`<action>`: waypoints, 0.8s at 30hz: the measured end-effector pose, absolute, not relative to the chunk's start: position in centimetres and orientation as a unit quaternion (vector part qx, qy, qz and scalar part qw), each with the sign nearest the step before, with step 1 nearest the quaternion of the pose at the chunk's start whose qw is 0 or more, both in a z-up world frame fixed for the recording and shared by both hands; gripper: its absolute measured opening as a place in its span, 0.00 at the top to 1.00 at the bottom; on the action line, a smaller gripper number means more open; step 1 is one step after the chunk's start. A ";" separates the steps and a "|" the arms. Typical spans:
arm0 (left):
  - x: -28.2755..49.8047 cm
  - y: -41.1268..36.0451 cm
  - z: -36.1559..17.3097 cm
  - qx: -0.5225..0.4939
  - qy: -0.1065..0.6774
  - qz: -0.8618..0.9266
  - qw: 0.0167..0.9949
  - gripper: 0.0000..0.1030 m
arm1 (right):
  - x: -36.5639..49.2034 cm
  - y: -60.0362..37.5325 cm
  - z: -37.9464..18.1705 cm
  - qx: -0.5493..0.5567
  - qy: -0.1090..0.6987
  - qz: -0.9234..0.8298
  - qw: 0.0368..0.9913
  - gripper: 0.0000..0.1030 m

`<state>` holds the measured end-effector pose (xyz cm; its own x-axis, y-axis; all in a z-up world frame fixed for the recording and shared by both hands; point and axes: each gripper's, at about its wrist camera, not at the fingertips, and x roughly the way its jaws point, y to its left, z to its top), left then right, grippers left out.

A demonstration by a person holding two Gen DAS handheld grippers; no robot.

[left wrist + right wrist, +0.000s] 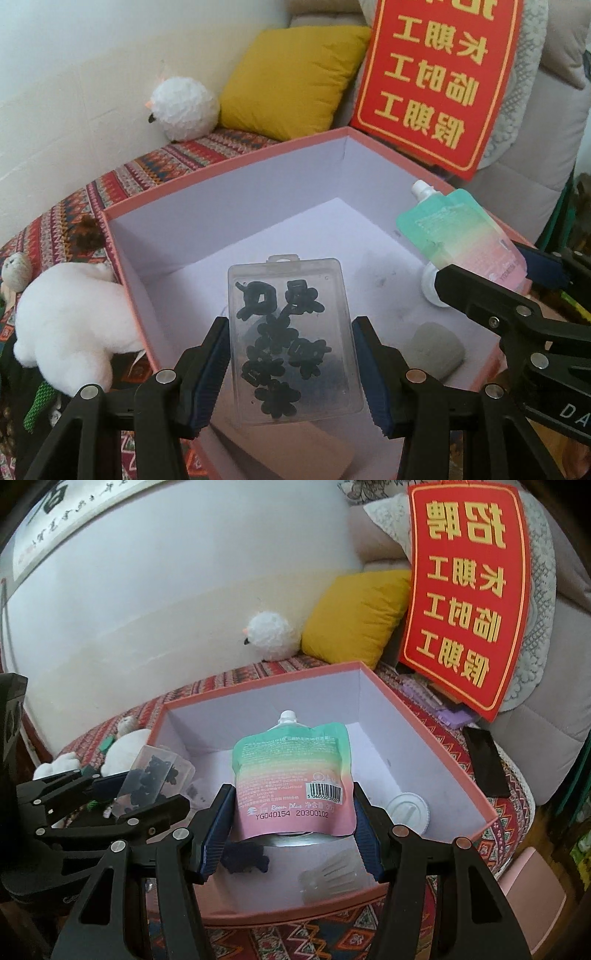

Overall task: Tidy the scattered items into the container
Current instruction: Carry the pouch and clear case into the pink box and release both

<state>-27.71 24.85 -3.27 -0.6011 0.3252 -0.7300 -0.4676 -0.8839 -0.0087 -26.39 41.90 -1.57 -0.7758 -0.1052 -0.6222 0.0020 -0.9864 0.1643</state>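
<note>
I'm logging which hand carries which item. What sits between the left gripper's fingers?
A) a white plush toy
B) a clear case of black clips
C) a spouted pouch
B: the left gripper is clamped on the clear case above the pink box.

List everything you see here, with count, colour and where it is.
box: one, pink, white inside, on patterned cloth
clip case: one, clear, black clips inside, held over box
pouch: one, green-to-pink, held over box
lid: one, white, in box
pad: one, grey, in box
cushion: one, yellow, behind box
sign: one, red, behind box
plush toys: several, white, left of box
left gripper: black, blue pads
right gripper: same
</note>
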 end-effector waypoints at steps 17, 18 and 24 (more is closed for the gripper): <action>-30.9 23.4 -4.3 -0.392 0.043 0.895 0.208 0.03 | -29.1 43.0 -4.1 0.344 -0.098 -0.934 -0.007 0.21; -30.8 23.2 -4.0 -0.390 0.043 0.897 0.206 0.03 | -29.1 43.0 -3.9 0.344 -0.099 -0.934 -0.011 0.21; -29.5 21.9 -2.7 -0.377 0.043 0.904 0.198 0.03 | -27.6 42.7 -2.3 0.337 -0.102 -0.936 -0.017 0.20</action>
